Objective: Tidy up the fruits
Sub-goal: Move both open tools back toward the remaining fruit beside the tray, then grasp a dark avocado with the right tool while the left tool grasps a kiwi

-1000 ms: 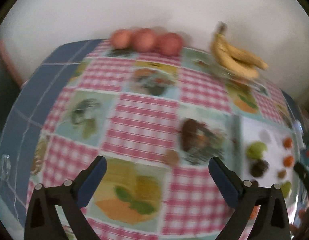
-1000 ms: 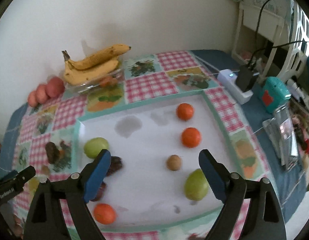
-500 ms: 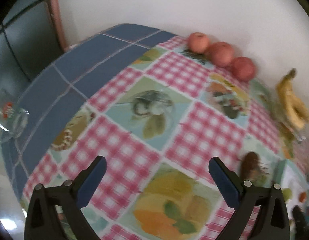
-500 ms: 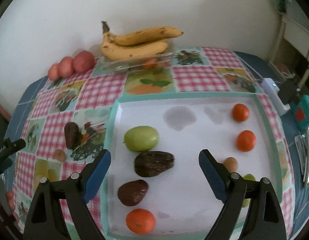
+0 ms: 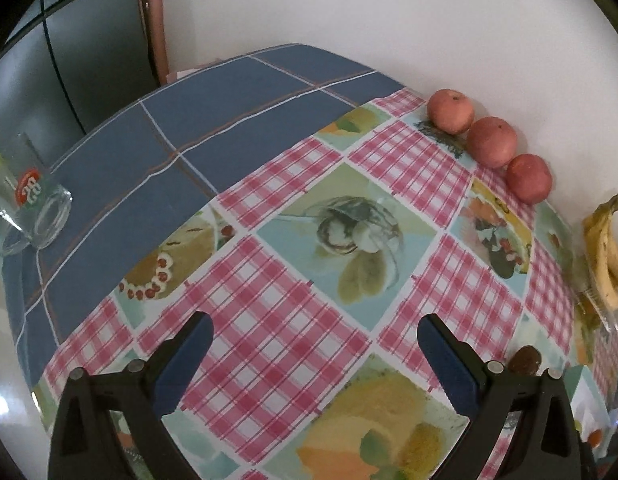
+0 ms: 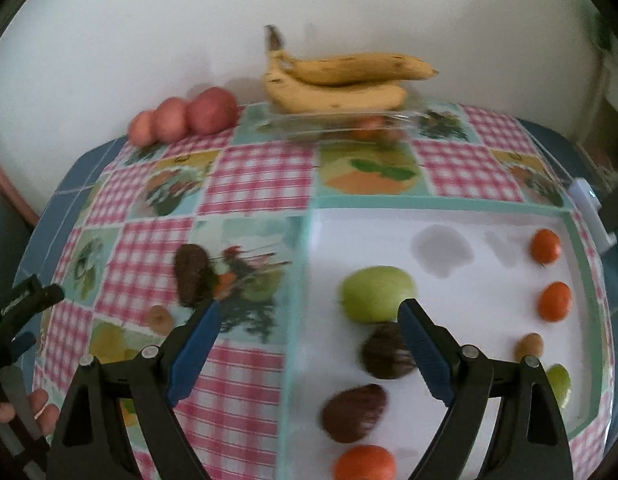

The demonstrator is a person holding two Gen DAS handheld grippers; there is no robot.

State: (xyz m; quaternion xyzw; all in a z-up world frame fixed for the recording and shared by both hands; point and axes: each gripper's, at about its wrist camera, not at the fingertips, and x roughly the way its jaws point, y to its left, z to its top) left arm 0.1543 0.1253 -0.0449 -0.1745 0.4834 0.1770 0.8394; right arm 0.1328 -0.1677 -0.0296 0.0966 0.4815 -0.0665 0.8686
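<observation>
Bare checked cloth (image 5: 285, 344) ahead; red apples (image 5: 491, 142) and glass (image 5: 37, 216) line its edges.

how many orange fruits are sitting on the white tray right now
3 clearly: two near the white tray's far right side, orange fruit and another, plus one at the near edge. The right gripper may hide others.

A glossy wipe-clean tablecloth (image 5: 293, 304) covers the table; at nine o'clock stands a clear glass tumbler (image 5: 33, 204); the bananas (image 6: 341, 80) look matt.
</observation>
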